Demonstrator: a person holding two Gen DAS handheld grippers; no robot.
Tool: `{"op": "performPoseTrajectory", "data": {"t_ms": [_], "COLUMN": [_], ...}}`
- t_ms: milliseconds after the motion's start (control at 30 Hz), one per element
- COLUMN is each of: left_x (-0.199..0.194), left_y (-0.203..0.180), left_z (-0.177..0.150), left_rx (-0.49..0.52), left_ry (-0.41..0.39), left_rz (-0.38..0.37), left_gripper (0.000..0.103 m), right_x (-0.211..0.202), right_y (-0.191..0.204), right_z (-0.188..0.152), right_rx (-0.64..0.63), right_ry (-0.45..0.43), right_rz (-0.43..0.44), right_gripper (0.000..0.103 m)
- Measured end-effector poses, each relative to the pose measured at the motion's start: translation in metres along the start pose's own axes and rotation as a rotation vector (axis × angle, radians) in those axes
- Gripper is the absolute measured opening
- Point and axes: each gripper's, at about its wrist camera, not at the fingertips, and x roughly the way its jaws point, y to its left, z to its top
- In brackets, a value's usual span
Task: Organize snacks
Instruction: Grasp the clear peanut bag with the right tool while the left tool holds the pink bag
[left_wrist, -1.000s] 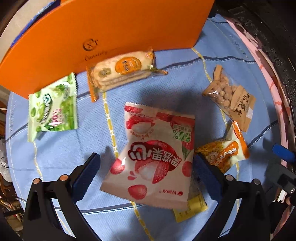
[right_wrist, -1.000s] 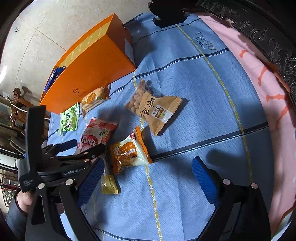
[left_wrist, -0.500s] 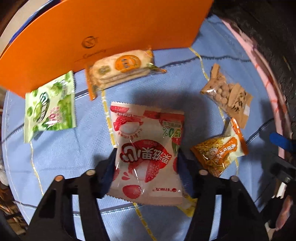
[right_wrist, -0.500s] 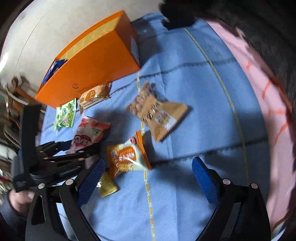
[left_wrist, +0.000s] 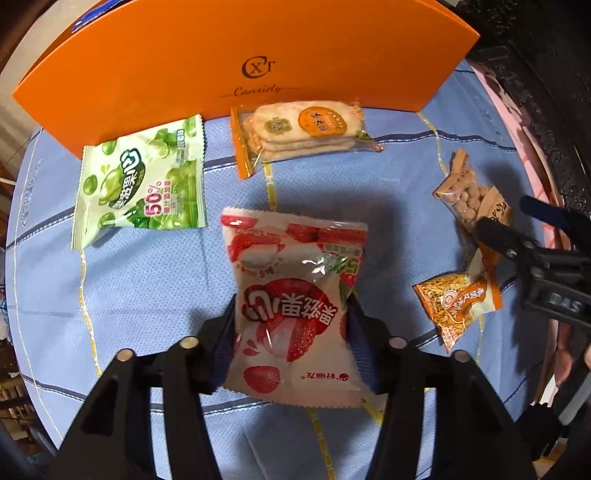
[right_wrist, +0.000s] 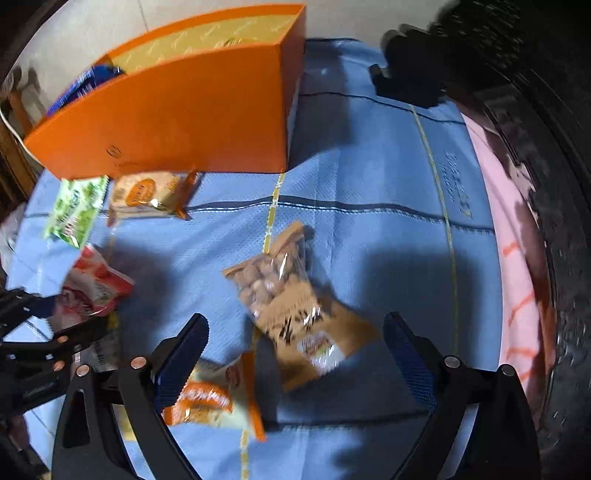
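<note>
**Left wrist view: lychee packet gripped for boxing**

Left gripper (left_wrist: 291, 328) is clamped on the red lychee packet (left_wrist: 293, 291), above the blue-clothed desk (left_wrist: 147, 280). Advisably, lift it clear and carry it over the orange box (left_wrist: 258, 55) wall. Right gripper (right_wrist: 295, 354) hovers, spread apart, over the peanut bag (right_wrist: 291, 306). Box contents are largely hidden; the right view is blurred.
</note>
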Motion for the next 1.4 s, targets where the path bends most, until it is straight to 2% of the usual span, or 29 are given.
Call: {"op": "performPoseTrajectory", "data": {"t_ms": [267, 400, 467, 500, 533, 567, 633, 733, 900, 967, 1000, 1067, 1133, 1300, 1400], "left_x": [0.016, 0.019, 0.022, 0.023, 0.025, 0.024, 0.022, 0.019, 0.017, 0.018, 0.019, 0.021, 0.027, 0.035, 0.039], "left_y": [-0.008, -0.014, -0.020, -0.024, -0.030, -0.031, -0.032, -0.025, -0.013, -0.008, -0.008, -0.006, -0.002, -0.003, -0.006], "left_z": [0.017, 0.021, 0.020, 0.019, 0.018, 0.017, 0.015, 0.013, 0.008, 0.007, 0.009, 0.011, 0.013, 0.021, 0.024], "left_rx": [-0.016, -0.006, 0.016, 0.031, 0.044, 0.052, 0.062, 0.048, 0.032, 0.035, 0.039, 0.032, 0.003, -0.010, 0.003], "left_ry": [0.052, 0.056, 0.055, 0.057, 0.057, 0.053, 0.050, 0.054, 0.060, 0.059, 0.063, 0.075, 0.093, 0.104, 0.112], "left_rz": [-0.006, -0.003, 0.019, 0.033, 0.046, 0.058, 0.078, 0.037, 0.020, 0.015, 0.014, 0.019, 0.028, 0.031, 0.058], "left_gripper": [0.072, 0.081, 0.082, 0.082, 0.082, 0.079, 0.069, 0.066, 0.066, 0.067, 0.070, 0.084, 0.092, 0.097, 0.097], "right_x": [0.031, 0.034, 0.035, 0.035, 0.034, 0.032, 0.030, 0.030, 0.025, 0.025, 0.028, 0.029, 0.030, 0.036, 0.037], "right_y": [0.003, -0.001, -0.005, -0.009, -0.012, -0.012, -0.016, -0.022, -0.023, -0.022, -0.021, -0.022, -0.021, -0.005, 0.004], "right_z": [0.006, 0.005, 0.006, 0.007, 0.009, 0.009, 0.009, 0.004, -0.011, -0.013, -0.010, -0.008, -0.005, 0.013, 0.021], "right_rx": [-0.064, -0.054, -0.035, -0.012, -0.012, -0.015, 0.007, 0.022, 0.005, -0.019, -0.024, -0.027, -0.035, -0.085, -0.094], "right_ry": [0.084, 0.088, 0.087, 0.091, 0.081, 0.085, 0.084, 0.088, 0.097, 0.099, 0.098, 0.095, 0.088, 0.089, 0.085], "right_rz": [-0.051, -0.040, -0.009, 0.037, 0.039, 0.033, 0.043, 0.059, 0.062, 0.045, 0.041, 0.016, -0.005, -0.026, 0.005], "right_gripper": [0.094, 0.094, 0.084, 0.070, 0.060, 0.058, 0.058, 0.058, 0.060, 0.061, 0.065, 0.072, 0.077, 0.079, 0.078]}}
